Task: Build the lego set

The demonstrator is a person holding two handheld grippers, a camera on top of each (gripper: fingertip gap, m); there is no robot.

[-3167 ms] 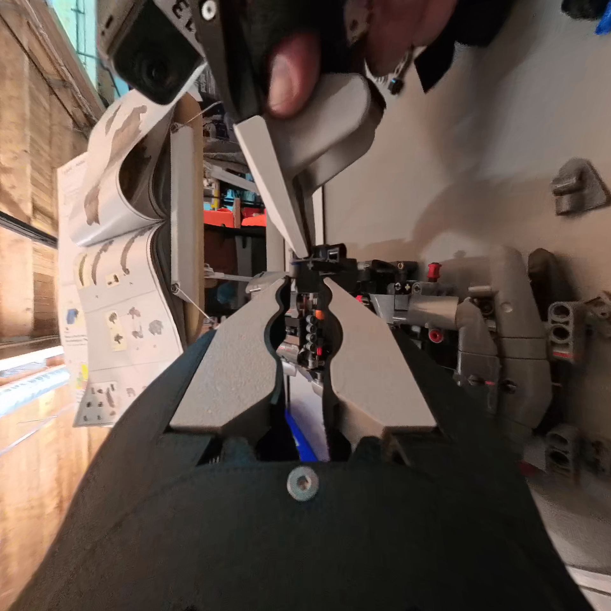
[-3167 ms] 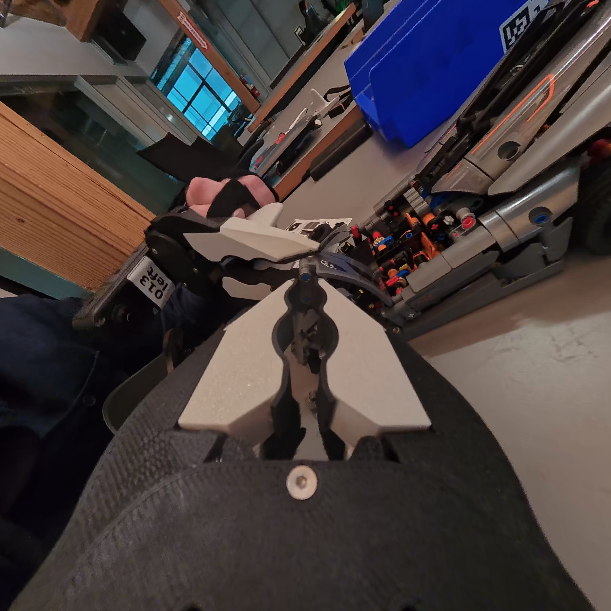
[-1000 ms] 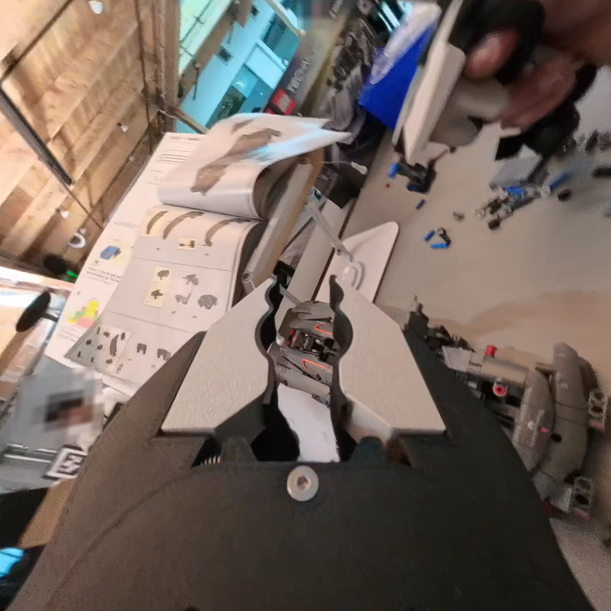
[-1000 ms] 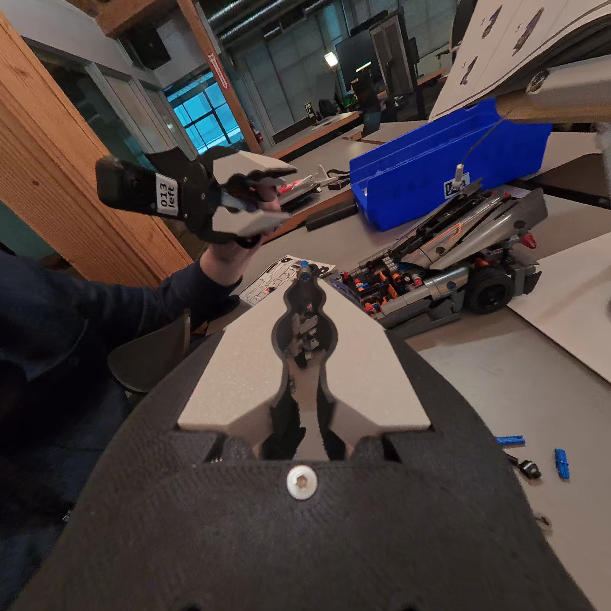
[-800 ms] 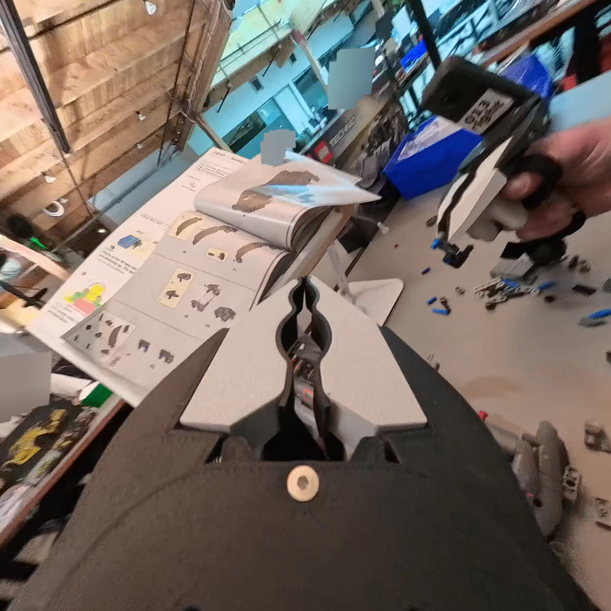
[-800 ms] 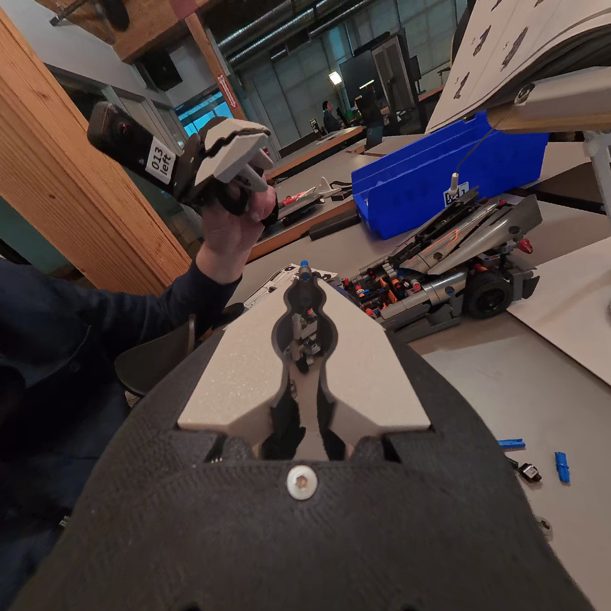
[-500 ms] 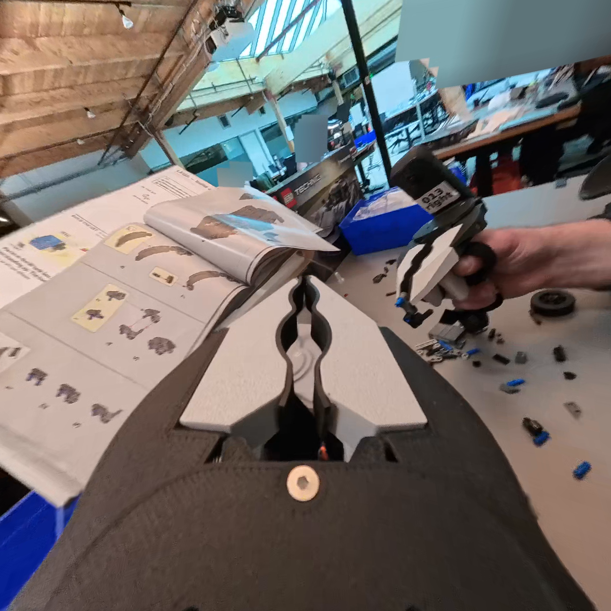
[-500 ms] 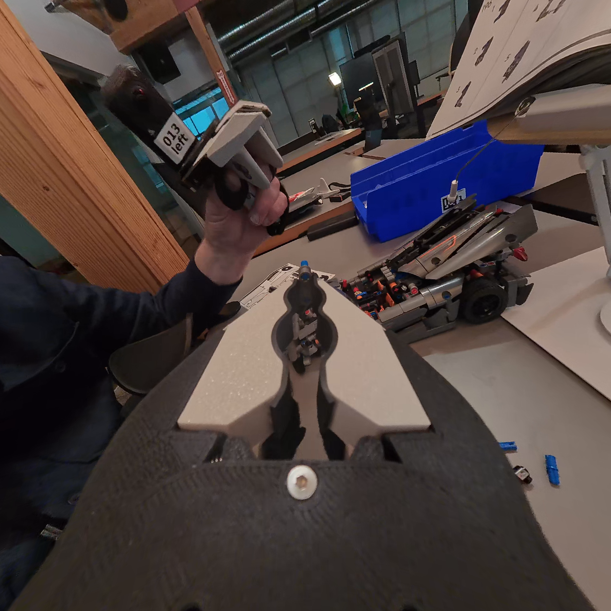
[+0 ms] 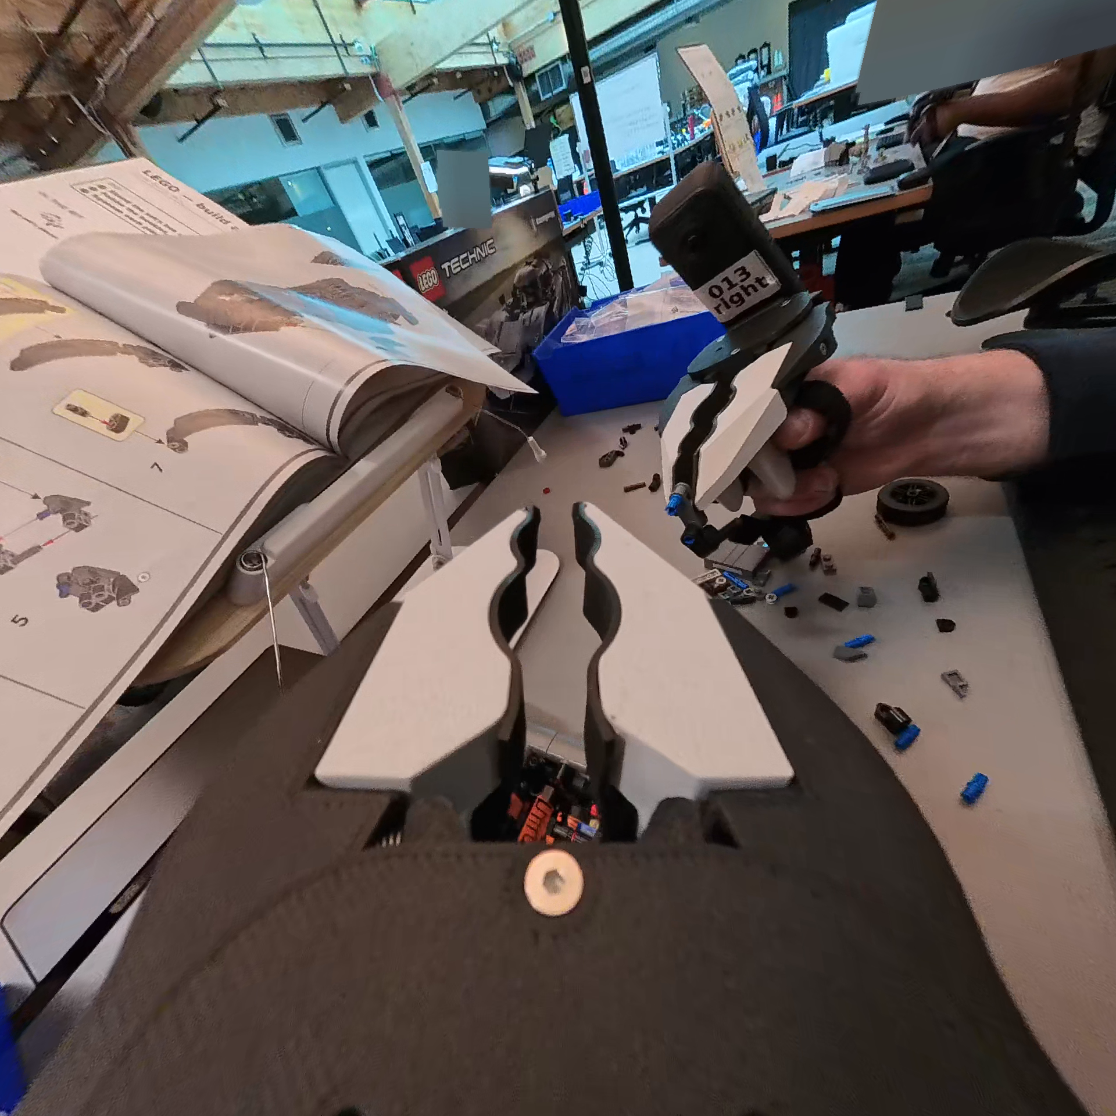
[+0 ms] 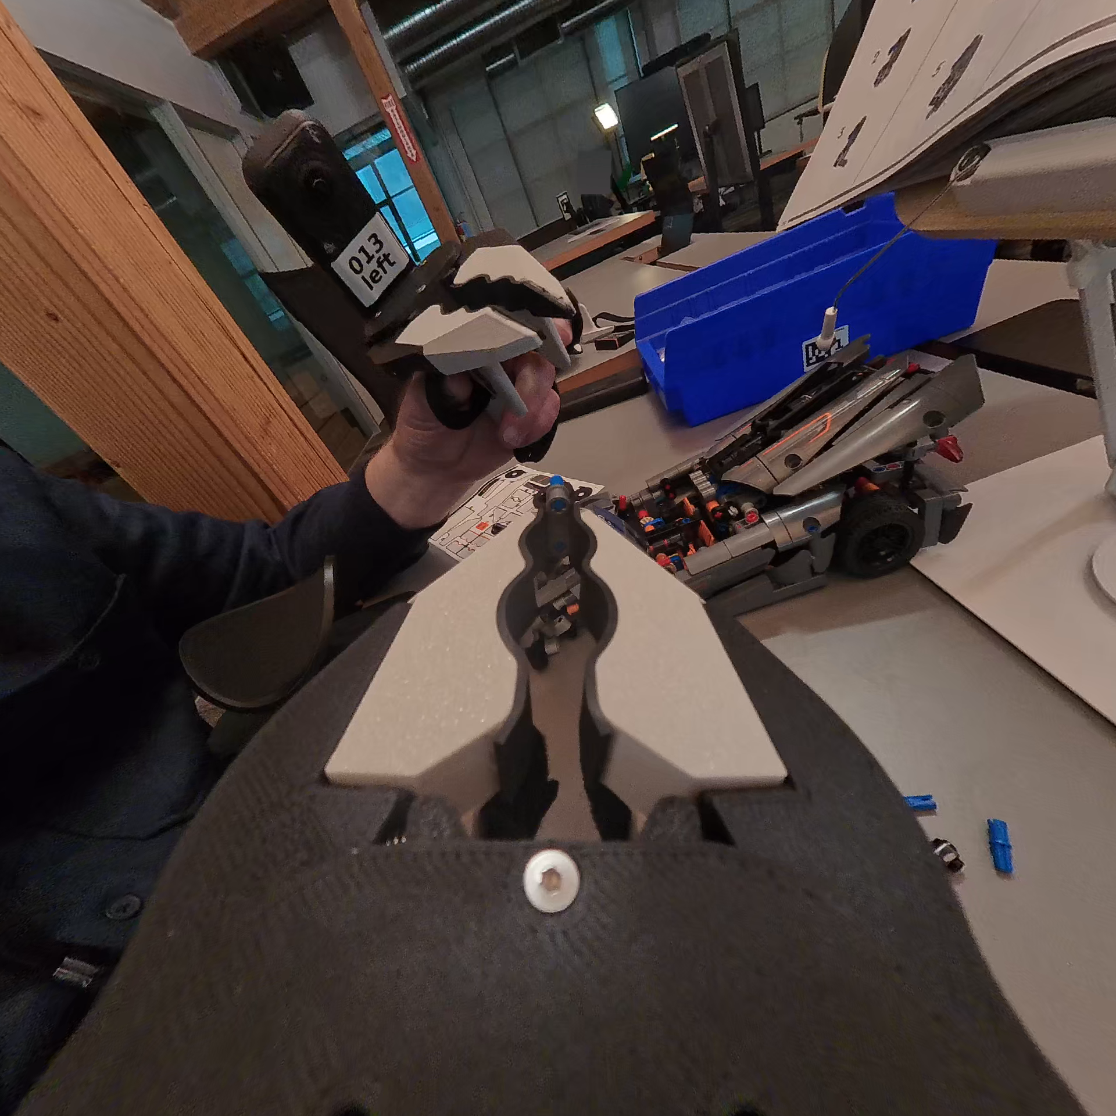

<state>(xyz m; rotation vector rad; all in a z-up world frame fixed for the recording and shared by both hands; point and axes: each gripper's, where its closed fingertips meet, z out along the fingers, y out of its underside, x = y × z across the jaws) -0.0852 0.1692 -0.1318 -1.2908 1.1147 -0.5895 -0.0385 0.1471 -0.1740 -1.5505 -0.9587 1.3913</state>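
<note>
While the grey bench carries everything, an open instruction booklet sits on a stand at its left edge and a blue bin stands behind. The half-built grey lego car rests on the bench before the bin. The left claw is raised above the bench, its jaws slightly parted and holding nothing. The right claw is clamped on a small black-and-blue lego subassembly. Loose small pieces lie scattered across the bench.
</note>
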